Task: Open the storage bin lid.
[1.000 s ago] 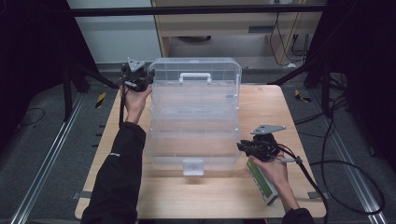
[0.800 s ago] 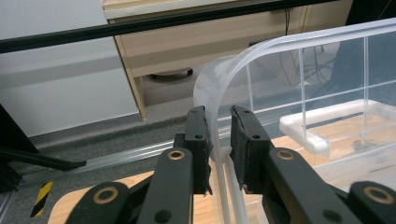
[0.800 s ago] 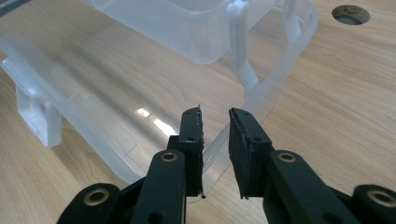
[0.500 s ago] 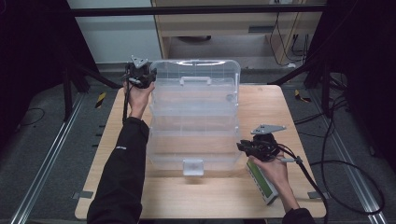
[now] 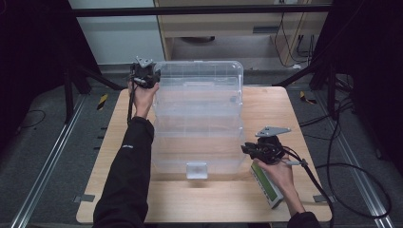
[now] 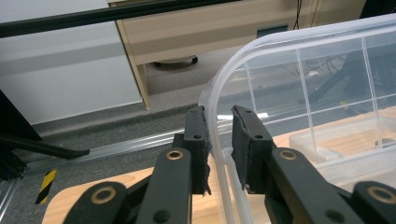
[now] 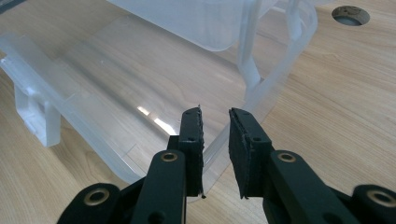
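Clear plastic bin (image 5: 197, 118), ribbed lid raised. Left gripper (image 6: 219, 140) narrow, straddling lid rim, gap on one side. Right gripper (image 7: 215, 140) narrow over base corner, grip unclear.

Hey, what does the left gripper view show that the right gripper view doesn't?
Left gripper view: a wooden cabinet, grey floor and striped tape behind the raised lid. Right gripper view: the clear box with its latch, and a round hole in the wooden table. Shared: clear plastic, that table, and black jaws straddling a clear rim.
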{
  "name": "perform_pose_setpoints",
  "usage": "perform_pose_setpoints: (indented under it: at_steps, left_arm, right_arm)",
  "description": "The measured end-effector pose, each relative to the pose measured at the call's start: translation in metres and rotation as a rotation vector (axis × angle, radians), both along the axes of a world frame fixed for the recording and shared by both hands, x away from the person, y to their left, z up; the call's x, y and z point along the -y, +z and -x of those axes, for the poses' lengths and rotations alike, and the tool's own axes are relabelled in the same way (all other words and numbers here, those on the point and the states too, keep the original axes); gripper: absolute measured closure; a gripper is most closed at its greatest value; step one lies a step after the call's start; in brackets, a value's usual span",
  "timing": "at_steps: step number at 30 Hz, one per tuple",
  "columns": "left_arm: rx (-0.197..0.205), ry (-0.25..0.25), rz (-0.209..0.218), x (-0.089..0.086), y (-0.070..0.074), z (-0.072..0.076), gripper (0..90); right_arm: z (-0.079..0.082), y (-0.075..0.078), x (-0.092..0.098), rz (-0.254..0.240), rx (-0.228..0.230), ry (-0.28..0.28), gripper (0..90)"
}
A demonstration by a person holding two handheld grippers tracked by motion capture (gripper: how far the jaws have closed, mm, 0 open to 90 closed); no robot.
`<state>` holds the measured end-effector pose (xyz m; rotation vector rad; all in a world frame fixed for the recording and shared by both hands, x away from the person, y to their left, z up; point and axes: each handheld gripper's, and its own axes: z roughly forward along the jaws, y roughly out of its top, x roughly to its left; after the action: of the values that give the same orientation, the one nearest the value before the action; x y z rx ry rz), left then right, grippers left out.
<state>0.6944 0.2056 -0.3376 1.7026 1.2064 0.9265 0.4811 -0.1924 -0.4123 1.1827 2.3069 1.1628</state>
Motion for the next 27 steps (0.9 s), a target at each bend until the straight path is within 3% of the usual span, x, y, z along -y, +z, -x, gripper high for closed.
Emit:
perform_pose_setpoints:
  at_steps: [4, 6, 12, 13, 16, 20, 27]
  left_arm:
    - [-0.016, -0.003, -0.016, -0.001, -0.002, -0.002, 74.0]
    - [-0.012, -0.005, 0.002, -0.004, -0.003, -0.002, 70.4]
    - [-0.013, -0.001, 0.029, -0.022, 0.004, 0.014, 62.7]
    - [-0.002, -0.009, 0.05, -0.03, 0.007, 0.024, 61.6]
    - [-0.003, -0.023, 0.066, -0.039, 0.011, 0.038, 57.8]
    - [0.008, -0.038, 0.079, -0.054, 0.014, 0.069, 52.7]
    - [-0.001, -0.054, 0.084, -0.067, 0.008, 0.121, 47.9]
  right_arm:
    - [0.0, 0.0, 0.0, 0.006, -0.001, 0.0, 75.4]
    - [0.0, 0.0, 0.0, 0.004, 0.0, 0.001, 75.4]
    - [0.0, 0.0, 0.0, 0.01, 0.0, -0.016, 75.9]
    - [-0.001, -0.001, 0.0, 0.002, 0.001, -0.013, 75.7]
    - [0.0, -0.001, -0.001, 0.001, 0.002, -0.017, 75.7]
    - [-0.001, -0.001, -0.001, -0.003, 0.003, -0.018, 75.7]
    - [-0.001, 0.001, -0.001, 0.007, -0.008, -0.015, 75.5]
